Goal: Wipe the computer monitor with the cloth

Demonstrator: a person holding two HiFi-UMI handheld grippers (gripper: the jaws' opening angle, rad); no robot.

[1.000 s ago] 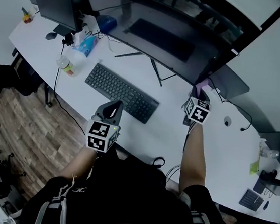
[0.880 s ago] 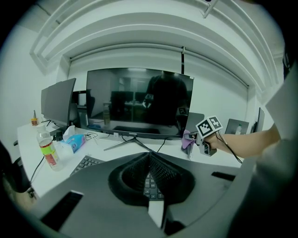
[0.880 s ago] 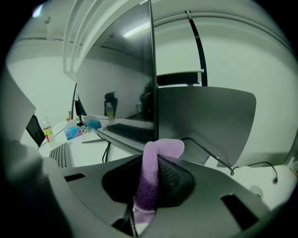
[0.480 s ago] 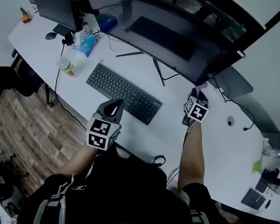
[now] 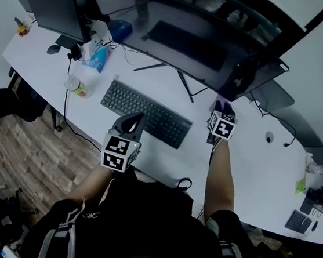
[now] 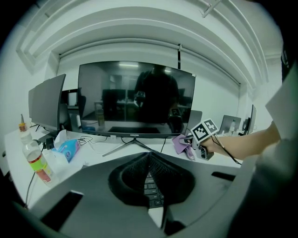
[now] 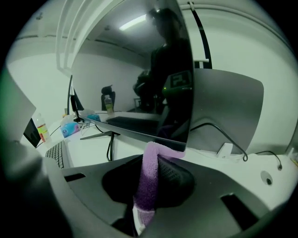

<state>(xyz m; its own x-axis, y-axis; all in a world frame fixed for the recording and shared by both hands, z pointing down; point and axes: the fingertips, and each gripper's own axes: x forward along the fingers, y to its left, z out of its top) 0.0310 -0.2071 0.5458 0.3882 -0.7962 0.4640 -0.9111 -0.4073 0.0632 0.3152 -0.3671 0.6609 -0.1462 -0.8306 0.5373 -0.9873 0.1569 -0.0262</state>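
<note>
Right hand-held gripper [image 5: 222, 111] is clamped on the purple cloth [image 7: 148, 186]. Its jaws are closed onto it, and the cloth runs up between them and folds over the tips. The cloth's top end sits at the bottom edge of the big monitor [image 5: 184, 40], near its lower right corner. It looks to be touching the bezel, but I can't be sure of contact from the right gripper view. In the head view the cloth is a small purple bit at the gripper's nose, right under that corner.

Left hand-held gripper [image 5: 128, 126] is closed, tips together, nothing in it. It is held low over the near edge of the worktop [image 5: 245, 159], just in front of the keyboard [image 5: 145, 115]. It points at the screen and is well apart from the right one. In the left gripper view, keyboard keys show through the gap below its tips.

The monitor is dark and sits on a thin splayed-leg stand [image 5: 181, 84] mid-worktop. A second, smaller screen [image 5: 54, 7] is at the far left. Between that screen and the keyboard are a blue tissue pack [image 5: 98, 55] and a clear bottle [image 5: 75, 83] with a coloured label. Cables [image 5: 272, 130] trail across the worktop right of the monitor. Wood floor [image 5: 25, 144] shows at left.
</note>
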